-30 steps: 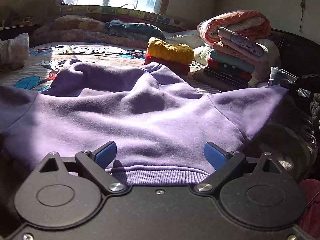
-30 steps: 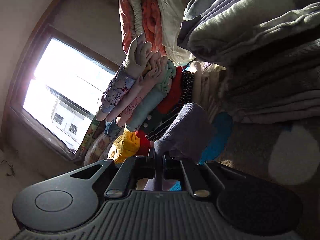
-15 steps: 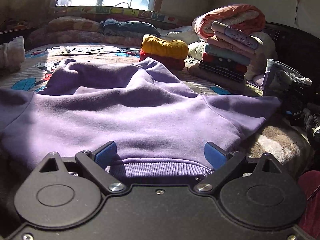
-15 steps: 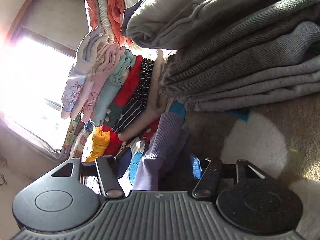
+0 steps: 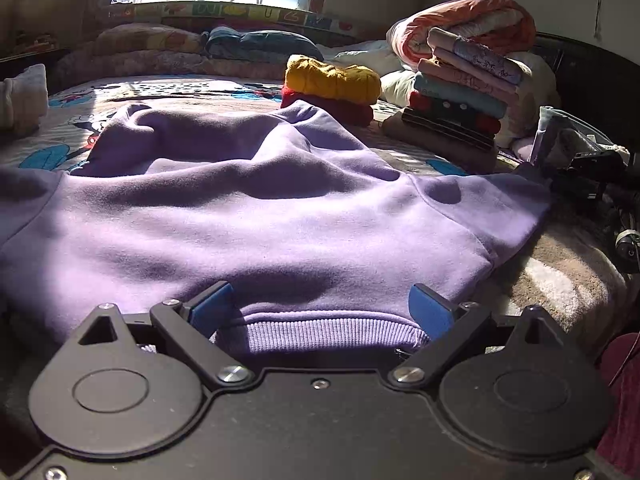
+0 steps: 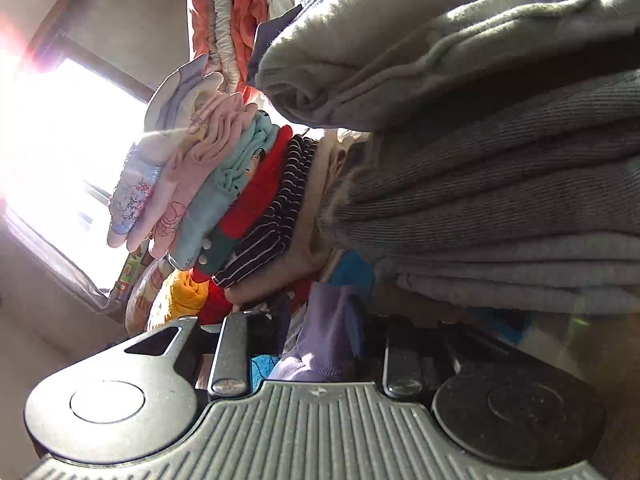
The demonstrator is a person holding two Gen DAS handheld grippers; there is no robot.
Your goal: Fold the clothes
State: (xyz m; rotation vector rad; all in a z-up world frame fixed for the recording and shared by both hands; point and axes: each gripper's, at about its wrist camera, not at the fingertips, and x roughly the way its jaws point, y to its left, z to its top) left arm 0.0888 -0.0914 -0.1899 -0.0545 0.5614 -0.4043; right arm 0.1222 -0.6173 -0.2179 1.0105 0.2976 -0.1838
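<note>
Left gripper fingers apart astride purple sweatshirt hem; right gripper likewise spread around its cuff; neither clamped, so fabric may slip on lifting.

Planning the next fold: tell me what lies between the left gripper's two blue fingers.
In the left wrist view, the purple sweatshirt's ribbed hem lies between the open left gripper's fingers.
</note>
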